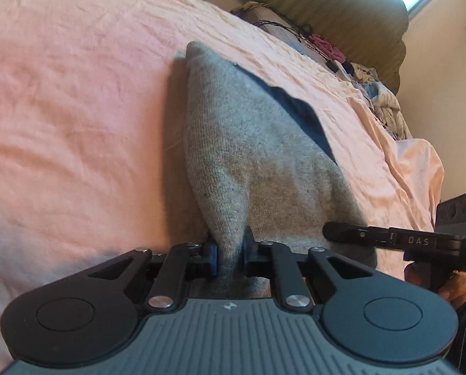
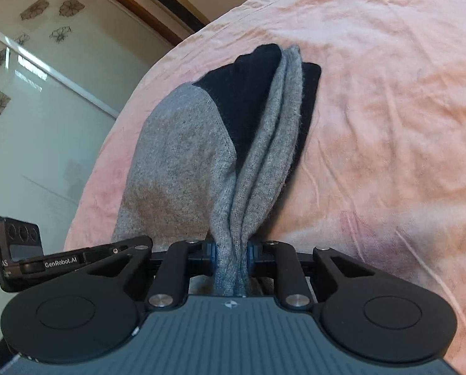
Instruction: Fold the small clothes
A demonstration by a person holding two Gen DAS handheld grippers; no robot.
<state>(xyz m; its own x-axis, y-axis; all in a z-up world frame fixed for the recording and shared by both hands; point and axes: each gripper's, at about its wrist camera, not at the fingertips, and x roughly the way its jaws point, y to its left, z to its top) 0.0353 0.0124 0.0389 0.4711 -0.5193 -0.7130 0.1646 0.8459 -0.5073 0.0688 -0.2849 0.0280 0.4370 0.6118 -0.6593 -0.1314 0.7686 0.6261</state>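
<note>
While you hold both claws clamped on it, the grey knit garment (image 1: 248, 156) hangs stretched between them and trails onto the pink bed sheet (image 1: 76, 109). Your left claw (image 1: 230, 253) pinches a bunched grey edge; your right claw (image 2: 231, 256) grips several gathered folds. Its fabric is speckled heather grey with dark navy panels (image 2: 248, 93) at the far end, lying near the bed's edge in the right wrist view.
</note>
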